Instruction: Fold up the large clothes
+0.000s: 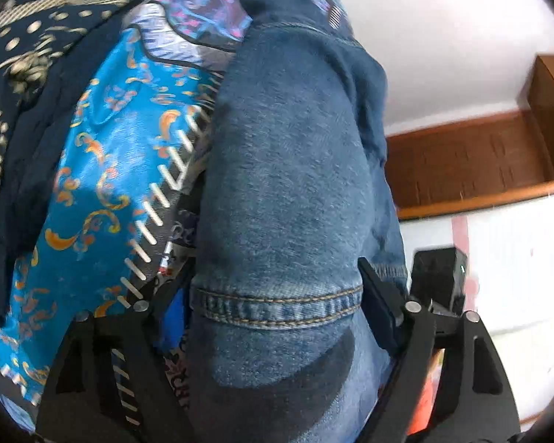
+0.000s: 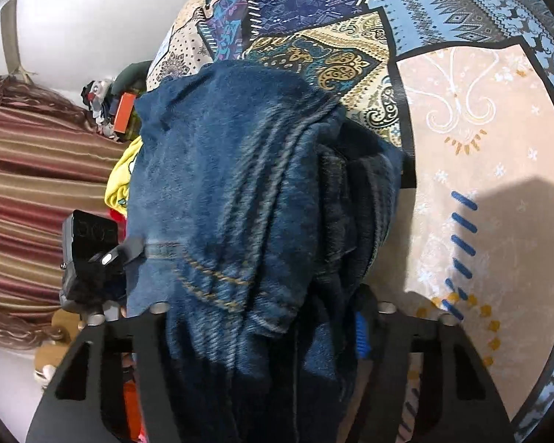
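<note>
A pair of blue denim jeans (image 1: 288, 170) lies bunched on a patchwork bedspread (image 1: 103, 184). In the left wrist view a stitched leg hem (image 1: 277, 308) fills the gap of my left gripper (image 1: 277, 262). Its right finger (image 1: 373, 295) presses the denim's edge, while the left finger is mostly hidden behind cloth. In the right wrist view my right gripper (image 2: 262, 313) is shut on a thick gathered fold of the jeans (image 2: 240, 184), with a seam in tan thread near its fingers. The blue-padded right finger (image 2: 362, 328) touches the fold. The two grippers sit side by side.
The bedspread (image 2: 461, 129) spreads out to the right of the jeans. A wooden headboard (image 1: 461, 162) and a white wall stand beyond the bed. A striped curtain (image 2: 37, 184), a yellow garment (image 2: 120, 181) and an orange box (image 2: 123, 110) lie off the left.
</note>
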The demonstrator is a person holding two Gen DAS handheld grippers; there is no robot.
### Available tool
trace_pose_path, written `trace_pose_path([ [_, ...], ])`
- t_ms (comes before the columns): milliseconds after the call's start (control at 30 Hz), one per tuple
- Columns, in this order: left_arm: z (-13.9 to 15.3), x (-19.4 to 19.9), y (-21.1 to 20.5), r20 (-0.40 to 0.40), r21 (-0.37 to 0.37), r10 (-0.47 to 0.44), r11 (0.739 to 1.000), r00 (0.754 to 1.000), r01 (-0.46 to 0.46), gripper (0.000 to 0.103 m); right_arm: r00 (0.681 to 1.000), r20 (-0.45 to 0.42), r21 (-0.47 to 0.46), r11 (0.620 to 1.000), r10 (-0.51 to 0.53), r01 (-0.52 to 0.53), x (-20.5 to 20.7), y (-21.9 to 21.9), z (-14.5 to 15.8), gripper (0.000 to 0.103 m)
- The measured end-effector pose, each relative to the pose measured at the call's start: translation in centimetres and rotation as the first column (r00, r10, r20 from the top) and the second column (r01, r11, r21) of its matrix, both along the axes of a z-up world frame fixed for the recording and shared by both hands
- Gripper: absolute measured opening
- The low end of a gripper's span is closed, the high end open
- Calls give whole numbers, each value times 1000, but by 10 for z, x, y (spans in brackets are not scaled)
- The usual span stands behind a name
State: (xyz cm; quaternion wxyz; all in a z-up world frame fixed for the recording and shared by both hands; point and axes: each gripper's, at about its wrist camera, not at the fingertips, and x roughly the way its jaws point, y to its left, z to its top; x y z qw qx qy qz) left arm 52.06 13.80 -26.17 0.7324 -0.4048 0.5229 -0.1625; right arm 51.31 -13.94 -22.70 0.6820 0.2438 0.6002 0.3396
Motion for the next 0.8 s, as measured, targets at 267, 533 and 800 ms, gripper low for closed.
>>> trace_pose_path([
  [267, 43, -24, -10, 69, 110, 11, 994, 998, -18, 56, 997, 70, -38, 999, -8, 11, -12, 10, 48, 30],
  [533, 147, -60, 28, 285, 225, -14, 973, 958, -53, 54, 979, 203, 5, 1000, 28, -29, -24, 50, 115, 29],
  [800, 223, -93, 121, 438, 226, 63, 958, 897, -178, 53, 928, 366, 52, 993, 77, -103, -38, 140, 191, 29],
])
